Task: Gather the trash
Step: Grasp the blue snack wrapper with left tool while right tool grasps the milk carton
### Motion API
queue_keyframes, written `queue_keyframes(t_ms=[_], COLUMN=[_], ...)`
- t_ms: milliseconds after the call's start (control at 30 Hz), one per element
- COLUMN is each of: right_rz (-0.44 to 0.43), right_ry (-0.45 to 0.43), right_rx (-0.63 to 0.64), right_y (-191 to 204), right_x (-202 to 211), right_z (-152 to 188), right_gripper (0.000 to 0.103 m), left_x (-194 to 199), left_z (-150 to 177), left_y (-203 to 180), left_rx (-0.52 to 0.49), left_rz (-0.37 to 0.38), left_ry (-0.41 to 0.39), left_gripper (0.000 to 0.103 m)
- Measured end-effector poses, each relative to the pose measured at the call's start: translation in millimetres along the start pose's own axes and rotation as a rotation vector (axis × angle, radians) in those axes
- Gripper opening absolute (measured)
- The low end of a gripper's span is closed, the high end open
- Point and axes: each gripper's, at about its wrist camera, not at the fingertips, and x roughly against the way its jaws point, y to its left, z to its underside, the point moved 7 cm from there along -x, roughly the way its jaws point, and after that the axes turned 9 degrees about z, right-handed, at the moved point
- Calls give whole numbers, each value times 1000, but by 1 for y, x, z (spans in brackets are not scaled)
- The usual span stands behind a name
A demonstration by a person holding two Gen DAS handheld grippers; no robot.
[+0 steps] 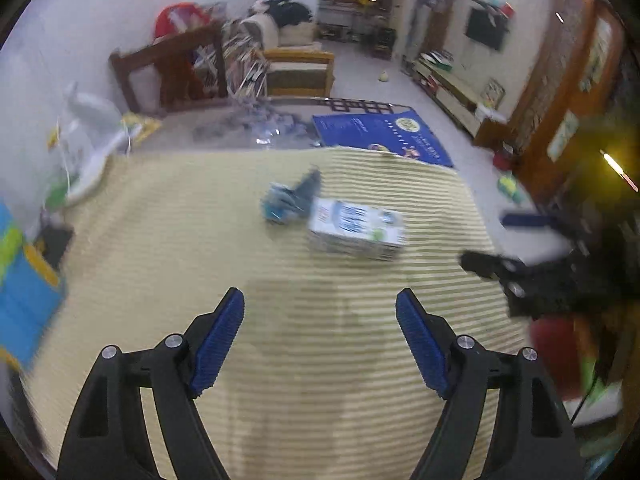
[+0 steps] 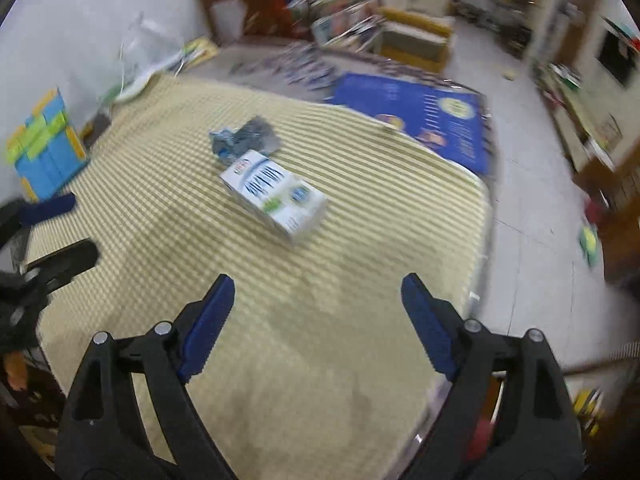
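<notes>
A white and blue carton (image 1: 356, 232) lies on its side on a yellow striped mat (image 1: 200, 240). A crumpled blue-grey wrapper (image 1: 292, 198) lies just behind it. My left gripper (image 1: 320, 300) is open and empty, hovering above the mat, short of the carton. In the right wrist view the carton (image 2: 274, 196) and the wrapper (image 2: 244, 138) lie ahead of my right gripper (image 2: 318, 284), which is open and empty. The right gripper also shows at the right edge of the left wrist view (image 1: 488, 240), and the left gripper at the left edge of the right wrist view (image 2: 64, 228).
A blue printed mat (image 1: 384, 136) lies beyond the striped mat. A blue and yellow box (image 2: 44, 156) stands at the left by the wall. Wooden furniture (image 1: 172, 68) with clutter is at the back. Tiled floor (image 2: 532, 216) runs along the right.
</notes>
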Motion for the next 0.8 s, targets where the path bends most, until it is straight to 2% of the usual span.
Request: queue_keyframes(t_ms=[100,200,267,300,367,400,467,533,667,800], right_rz=[13,-1,-24,-19,12,2,-69,-111,-180,-159], right_ry=[80,151,199,211,213,212,205,190,173,168], right_rx=[76,110,138,164,199,179,60,-32,-229,-358], right_y=[18,31,39,43,49,49,44,41,38,44], right_x=[-46,-77,-91,-95,-97,-95,-82,-72,-35,-11], right_z=[-28,-38,-41,-41,-39,-40,-33,-23,19,63], right_gripper=[86,86,86,84,72,64,56,55,54,54], left_x=[-11,-27,-43,-51,-68,-72,-88,-104,-129,-155], left_z=[-18,-39,-52,-57,-65,-65,-71,-73,-76,-72], left_y=[24,48,62,68,76,75,78,77,65,53], left_rx=[-110,-162,-188,-204,-237,-246,-258,-258,-270,-262], left_rz=[-10,42,84,97,113,117,140,168,219,220], left_ry=[18,48,70,80,101,107,126,149,175,193], left_gripper=[75,82,82,82,82,82,82,82,82,81])
